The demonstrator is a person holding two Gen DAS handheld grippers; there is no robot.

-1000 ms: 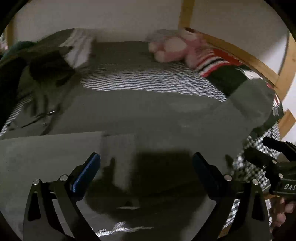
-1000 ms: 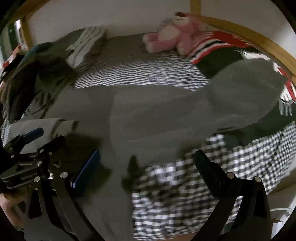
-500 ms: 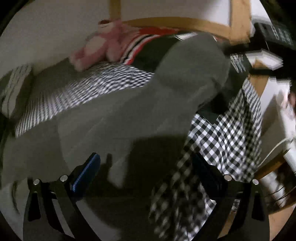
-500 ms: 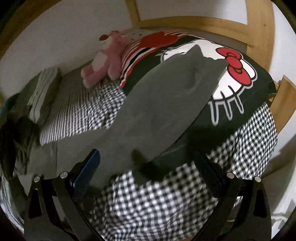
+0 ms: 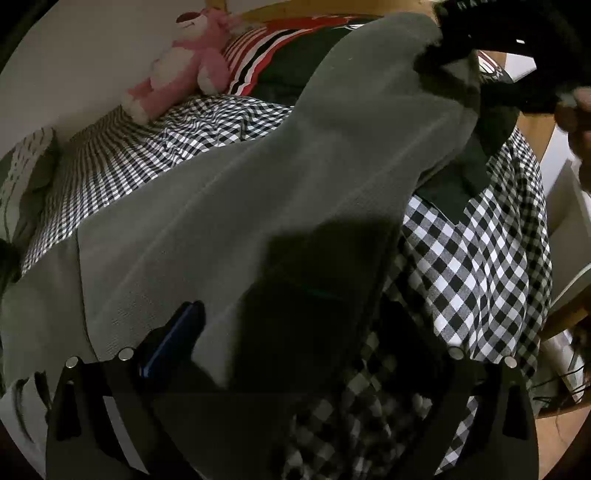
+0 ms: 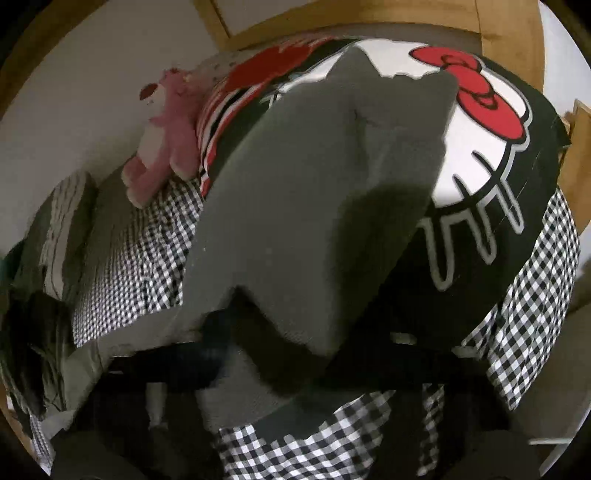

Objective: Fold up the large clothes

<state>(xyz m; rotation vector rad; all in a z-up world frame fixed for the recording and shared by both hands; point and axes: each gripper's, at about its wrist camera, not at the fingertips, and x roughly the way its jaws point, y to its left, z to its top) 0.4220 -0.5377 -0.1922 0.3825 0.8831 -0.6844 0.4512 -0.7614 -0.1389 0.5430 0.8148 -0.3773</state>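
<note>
A large grey garment [image 5: 280, 177] lies stretched across the checkered bed; in the right wrist view it [image 6: 314, 192] runs up over a black cartoon-cat blanket. My left gripper [image 5: 295, 332] is open, low over the garment's near edge, which lies between its fingers. My right gripper [image 6: 306, 354] is blurred and dark, its jaws around a raised fold of the grey cloth; I cannot tell if it grips. The right gripper also shows in the left wrist view [image 5: 480, 33] at the garment's far end.
A pink plush toy [image 5: 181, 66] lies by the wall next to a red-striped blanket [image 5: 258, 55]. Pillows and dark clothes [image 6: 44, 295] sit at the left end. A wooden bed frame [image 6: 509, 33] rims the bed; checkered sheet [image 5: 491, 258] hangs over the edge.
Both grippers swung right along the garment toward its far end near the cartoon blanket and came down close to the cloth. The right gripper now sits at a lifted fold.
</note>
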